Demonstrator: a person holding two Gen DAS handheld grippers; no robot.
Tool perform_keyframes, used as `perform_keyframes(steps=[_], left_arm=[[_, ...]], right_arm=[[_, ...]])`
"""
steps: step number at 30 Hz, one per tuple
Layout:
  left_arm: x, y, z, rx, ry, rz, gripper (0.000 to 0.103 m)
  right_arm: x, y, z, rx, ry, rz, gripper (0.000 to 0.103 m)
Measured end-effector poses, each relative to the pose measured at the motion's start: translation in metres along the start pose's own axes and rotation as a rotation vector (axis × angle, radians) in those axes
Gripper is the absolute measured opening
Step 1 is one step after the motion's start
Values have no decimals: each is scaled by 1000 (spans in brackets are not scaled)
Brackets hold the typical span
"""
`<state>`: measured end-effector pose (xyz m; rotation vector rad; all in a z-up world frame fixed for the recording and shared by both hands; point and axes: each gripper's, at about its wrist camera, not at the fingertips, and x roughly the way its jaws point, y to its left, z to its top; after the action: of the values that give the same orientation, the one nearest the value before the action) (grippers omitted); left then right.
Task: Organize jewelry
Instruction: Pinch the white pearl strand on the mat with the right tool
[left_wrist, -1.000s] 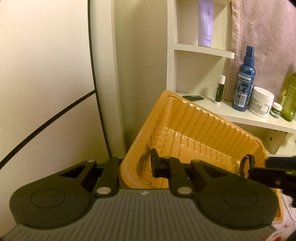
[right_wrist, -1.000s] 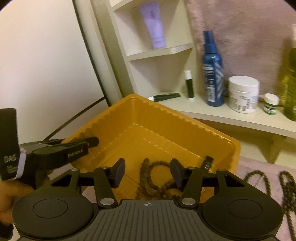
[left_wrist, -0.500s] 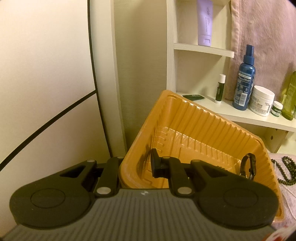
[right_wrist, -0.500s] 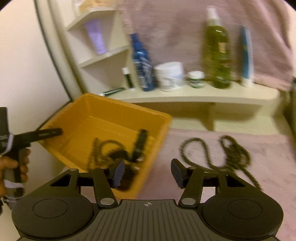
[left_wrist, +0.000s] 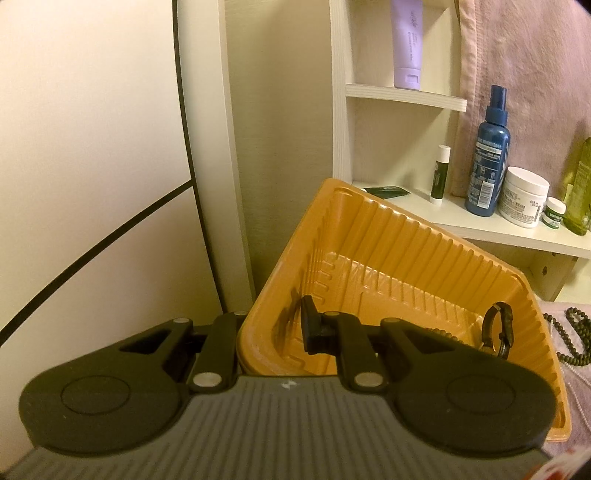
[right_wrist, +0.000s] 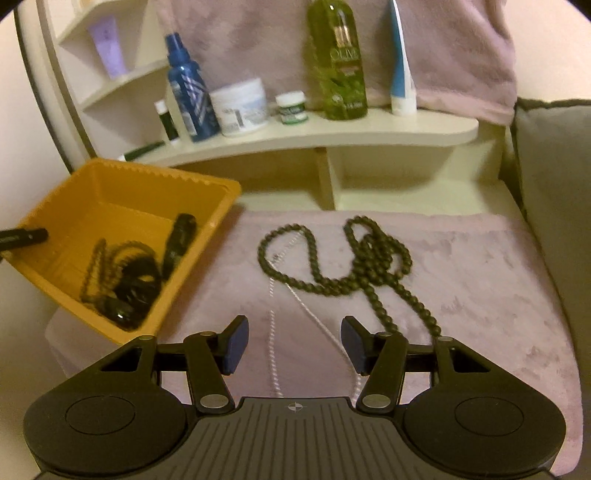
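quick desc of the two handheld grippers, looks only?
Both match: the left gripper and right gripper have matte black linkage arms with silver pivot pins, two round black discs, and a grey ribbed body with a small white mark. The right gripper's pads look dark blue. No cables or sleeves visible.

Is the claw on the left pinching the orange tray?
Touching. In the left wrist view, the left gripper has its jaws closed on the orange tray's wall, one outside, one inside, so it grips the tray.

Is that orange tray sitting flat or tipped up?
Tipped: the left gripper clamps the orange tray by its corner, so it tilts; jewelry lies in it.
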<state>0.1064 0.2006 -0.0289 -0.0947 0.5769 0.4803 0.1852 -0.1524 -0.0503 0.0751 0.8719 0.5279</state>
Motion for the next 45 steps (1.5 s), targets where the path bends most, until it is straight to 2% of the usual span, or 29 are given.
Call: perform_keyframes(steps=[9, 18, 21, 24, 26, 30, 31, 32, 34, 38, 45], left_arm=[[1, 0, 0, 0, 2, 0, 14], [1, 0, 0, 1, 2, 1, 14], [1, 1, 0, 1, 1, 1, 14], [1, 0, 0, 2, 1, 2, 14], [1, 0, 1, 1, 1, 1, 14], [0, 0, 1, 1, 1, 2, 14], [0, 0, 1, 1, 1, 1, 14], [0, 0, 1, 1, 1, 1, 14], [0, 0, 1, 1, 1, 2, 14], [-1, 1, 1, 0, 1, 1, 14], [-1, 1, 1, -1, 2, 0, 14]], right_arm=[[24, -9, 0, -30, 40, 11, 56], [47, -9, 4, -47, 39, 19, 57], [50, 1, 4, -102, 45, 22, 58], [55, 16, -1, -219, 52, -14, 58], [56, 21, -4, -268, 47, -25, 48], [54, 20, -6, -280, 44, -5, 30], [53, 20, -6, -277, 45, 0, 18], [52, 19, -7, -278, 47, 4, 12], [50, 20, -6, -280, 53, 6, 6], [47, 19, -6, -272, 65, 24, 6], [26, 16, -13, -243, 78, 105, 6]])
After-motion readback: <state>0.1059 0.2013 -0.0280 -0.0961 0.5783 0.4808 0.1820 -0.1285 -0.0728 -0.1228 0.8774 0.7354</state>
